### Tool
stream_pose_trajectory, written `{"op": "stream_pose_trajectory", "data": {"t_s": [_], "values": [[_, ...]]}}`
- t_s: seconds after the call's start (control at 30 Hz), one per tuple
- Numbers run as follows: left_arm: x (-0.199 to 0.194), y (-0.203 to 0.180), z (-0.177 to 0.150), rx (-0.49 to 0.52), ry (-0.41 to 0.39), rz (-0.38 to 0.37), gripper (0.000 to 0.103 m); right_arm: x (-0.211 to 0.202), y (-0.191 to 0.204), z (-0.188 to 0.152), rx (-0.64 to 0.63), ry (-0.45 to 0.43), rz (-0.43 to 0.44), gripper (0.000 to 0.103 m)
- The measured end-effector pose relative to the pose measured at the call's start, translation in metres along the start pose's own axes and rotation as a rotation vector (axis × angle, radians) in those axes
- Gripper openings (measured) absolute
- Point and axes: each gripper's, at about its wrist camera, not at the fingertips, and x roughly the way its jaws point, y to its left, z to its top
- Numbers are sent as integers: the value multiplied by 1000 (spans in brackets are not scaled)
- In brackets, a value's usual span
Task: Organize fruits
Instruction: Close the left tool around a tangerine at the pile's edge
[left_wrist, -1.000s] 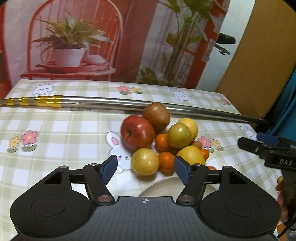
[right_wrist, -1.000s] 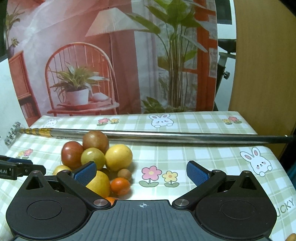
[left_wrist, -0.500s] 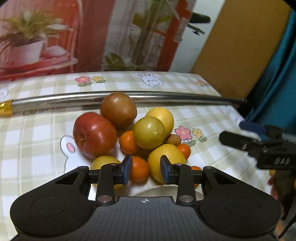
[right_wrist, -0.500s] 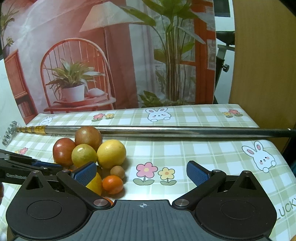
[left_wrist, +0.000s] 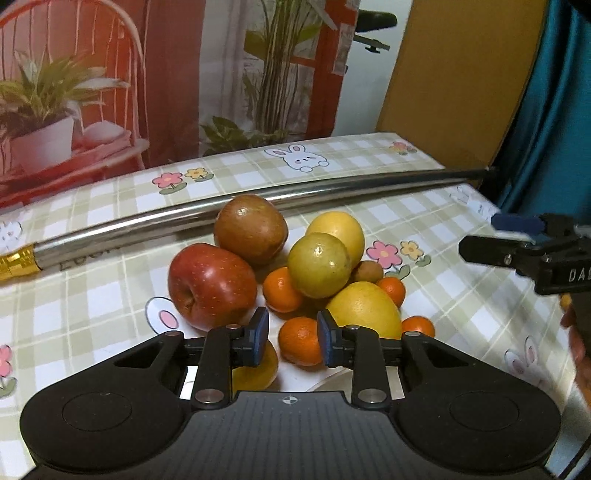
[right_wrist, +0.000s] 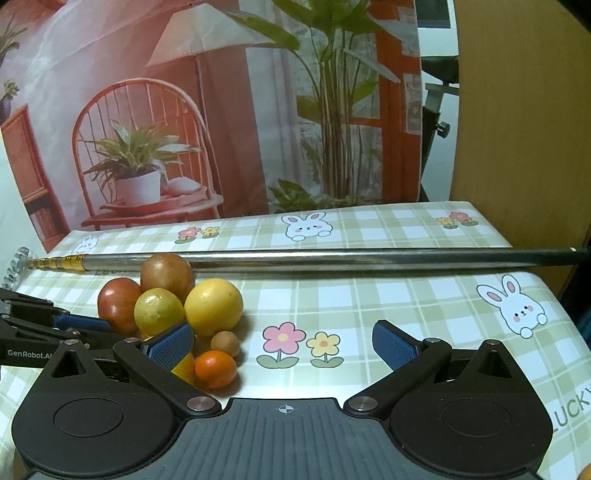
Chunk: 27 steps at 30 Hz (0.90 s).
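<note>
My left gripper (left_wrist: 291, 339) has its jaws drawn narrow, with a small orange (left_wrist: 300, 340) sitting between the blue pads; its right side touches the right pad, while I cannot tell whether the left pad touches it. That orange lies at the near edge of the fruit pile on the checked worktop (left_wrist: 92, 295), just beyond the rim of a pale plate (left_wrist: 332, 380). Around it sit a red apple (left_wrist: 212, 286), a brownish apple (left_wrist: 251, 229) behind that, a green-yellow fruit (left_wrist: 319, 264) perched on top, and a big yellow fruit (left_wrist: 364, 308) at right. A long metal pole (left_wrist: 258, 203) lies across the worktop behind the pile. My right gripper (right_wrist: 282, 341) hovers with its jaws wide and nothing between them, beside the pile, above the flower print (right_wrist: 282, 345).
</note>
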Motion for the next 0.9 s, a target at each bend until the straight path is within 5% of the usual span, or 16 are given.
{"op": "stream_pose_trajectory", "data": {"t_s": [0.13,0.3,0.47,0.67,0.9], "values": [[-1,-9,1,95,18,42,32,-1,-1,1,3,-4,-4,103],[6,-20,2,175,62,-15,32,-1,-1,1,1,-3,-4,103],[14,-31,7,283,89,50,32,-2,-2,1,4,-6,-6,103],[18,-25,16,305,145,14,33,-2,-6,0,16,-5,-11,103],[20,-38,16,478,226,-15,33,-3,-7,-1,14,-10,-15,103]]}}
